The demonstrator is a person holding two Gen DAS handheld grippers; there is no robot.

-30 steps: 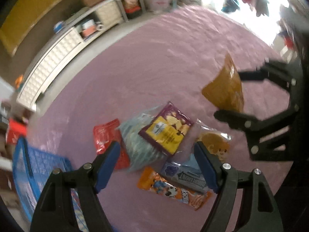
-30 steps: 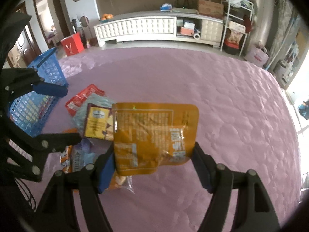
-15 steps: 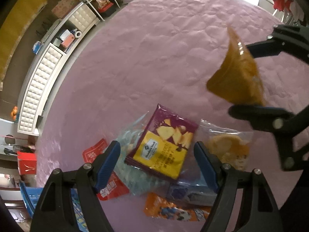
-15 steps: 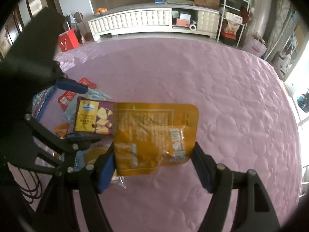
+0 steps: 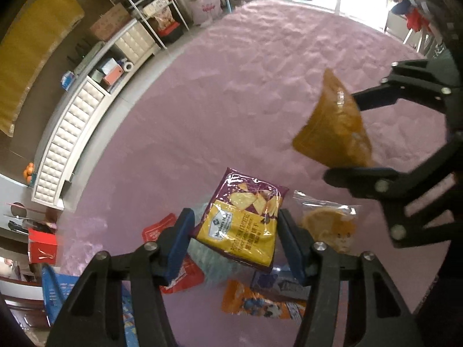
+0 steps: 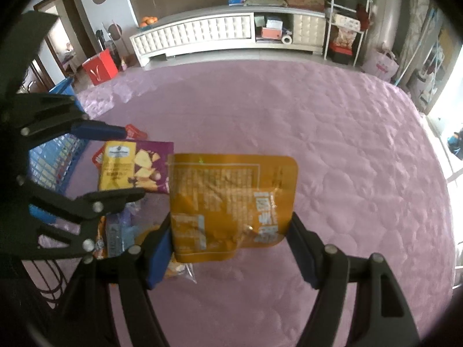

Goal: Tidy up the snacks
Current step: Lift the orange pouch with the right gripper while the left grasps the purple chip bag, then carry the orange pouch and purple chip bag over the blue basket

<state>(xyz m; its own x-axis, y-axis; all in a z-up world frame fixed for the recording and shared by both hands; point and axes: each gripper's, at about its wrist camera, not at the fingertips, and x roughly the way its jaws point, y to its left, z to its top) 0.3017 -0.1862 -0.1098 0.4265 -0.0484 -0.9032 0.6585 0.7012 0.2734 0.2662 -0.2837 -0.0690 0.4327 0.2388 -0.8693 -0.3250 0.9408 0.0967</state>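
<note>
The left gripper (image 5: pixel 234 231) is closing on the purple and yellow chip bag (image 5: pixel 243 219), which sits between its blue pads; a firm grip is hard to confirm. At 2 o'clock the right gripper (image 6: pixel 231 231) clamps the orange pouch (image 6: pixel 231 202). The pile under the bag is mostly hidden. Only the right view shows the blue basket (image 6: pixel 55 156) clearly, at 9 o'clock on the pink bed cover (image 6: pixel 347 159).
</note>
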